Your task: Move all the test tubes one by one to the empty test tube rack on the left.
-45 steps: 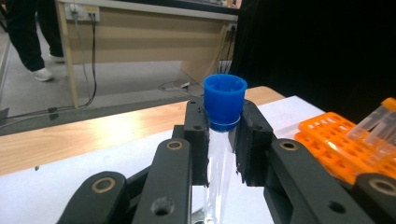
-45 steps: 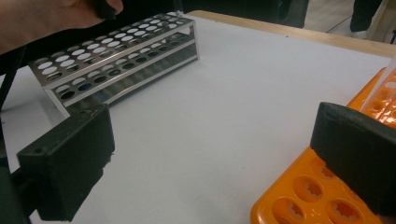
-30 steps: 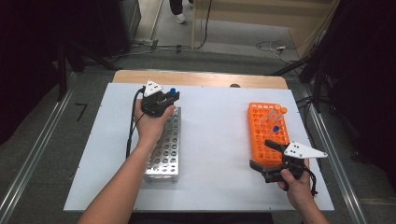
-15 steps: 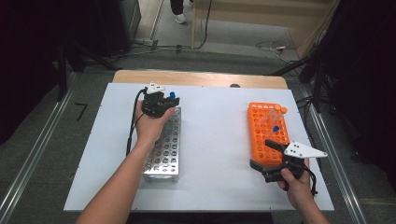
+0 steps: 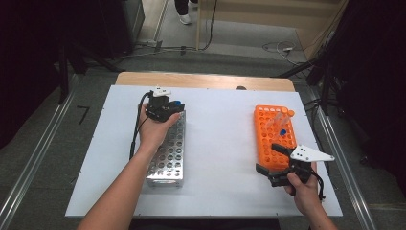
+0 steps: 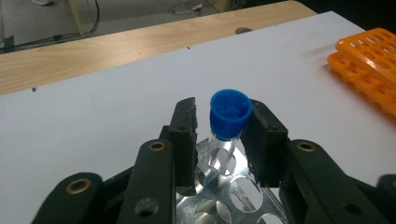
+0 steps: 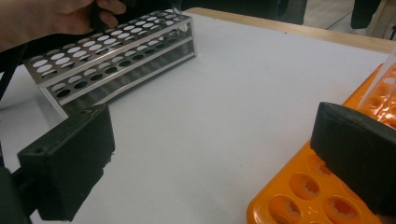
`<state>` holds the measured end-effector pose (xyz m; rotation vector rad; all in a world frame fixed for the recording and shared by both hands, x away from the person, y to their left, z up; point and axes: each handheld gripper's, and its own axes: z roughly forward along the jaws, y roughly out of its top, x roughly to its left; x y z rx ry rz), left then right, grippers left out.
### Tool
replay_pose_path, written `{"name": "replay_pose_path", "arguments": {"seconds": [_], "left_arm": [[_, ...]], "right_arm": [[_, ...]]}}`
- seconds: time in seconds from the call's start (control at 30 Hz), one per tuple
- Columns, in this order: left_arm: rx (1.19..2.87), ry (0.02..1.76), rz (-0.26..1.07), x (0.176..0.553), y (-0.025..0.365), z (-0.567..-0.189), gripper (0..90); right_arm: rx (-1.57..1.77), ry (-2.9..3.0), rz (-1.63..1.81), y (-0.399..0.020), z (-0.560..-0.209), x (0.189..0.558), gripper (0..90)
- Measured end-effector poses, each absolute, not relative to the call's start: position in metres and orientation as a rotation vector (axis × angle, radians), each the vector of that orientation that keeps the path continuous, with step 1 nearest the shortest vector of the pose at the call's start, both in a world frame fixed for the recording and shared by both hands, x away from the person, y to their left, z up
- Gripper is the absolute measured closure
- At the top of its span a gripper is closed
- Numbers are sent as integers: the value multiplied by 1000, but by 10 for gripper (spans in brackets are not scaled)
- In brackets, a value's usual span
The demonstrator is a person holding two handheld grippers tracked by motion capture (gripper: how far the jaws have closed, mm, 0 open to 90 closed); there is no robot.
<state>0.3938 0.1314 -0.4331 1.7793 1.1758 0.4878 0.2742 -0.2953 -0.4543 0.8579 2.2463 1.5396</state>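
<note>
Left gripper point(image 6: 218, 128) jaws just opening, gap beside blue-capped tube point(image 6: 229, 114), upright in metal rack point(image 5: 168, 148) far hole; right gripper point(image 5: 277, 163) open, idle.

**Desk layout: 2 racks, tongs at each**

On the desk point(image 5: 220, 143), the metal rack point(image 5: 167, 153) lies at 9 o'clock and the plastic rack point(image 5: 269, 139) at 3 o'clock, well apart. A capped tube point(image 6: 229, 121) stands in the metal rack's 12 o'clock end, between the left tongs point(image 6: 219, 140). The right tongs point(image 5: 274, 163) sit at the plastic rack's 6 o'clock end.
</note>
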Motion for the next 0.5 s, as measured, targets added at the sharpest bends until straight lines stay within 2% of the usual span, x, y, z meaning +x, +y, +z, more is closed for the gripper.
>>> {"name": "replay_pose_path", "arguments": {"seconds": [0.13,0.27,0.37,0.5], "left_arm": [[1744,1143,462,389,132,-428,544],[1710,1104,435,380,132,-421,336],[1694,1084,425,371,132,-417,213],[1671,1057,413,357,135,-414,111]], "right_arm": [[876,2236,1538,-297,-454,275,0],[882,2230,1539,-299,-453,276,0],[890,2230,1535,-300,-452,277,12],[908,2223,1526,-302,-452,279,18]]}}
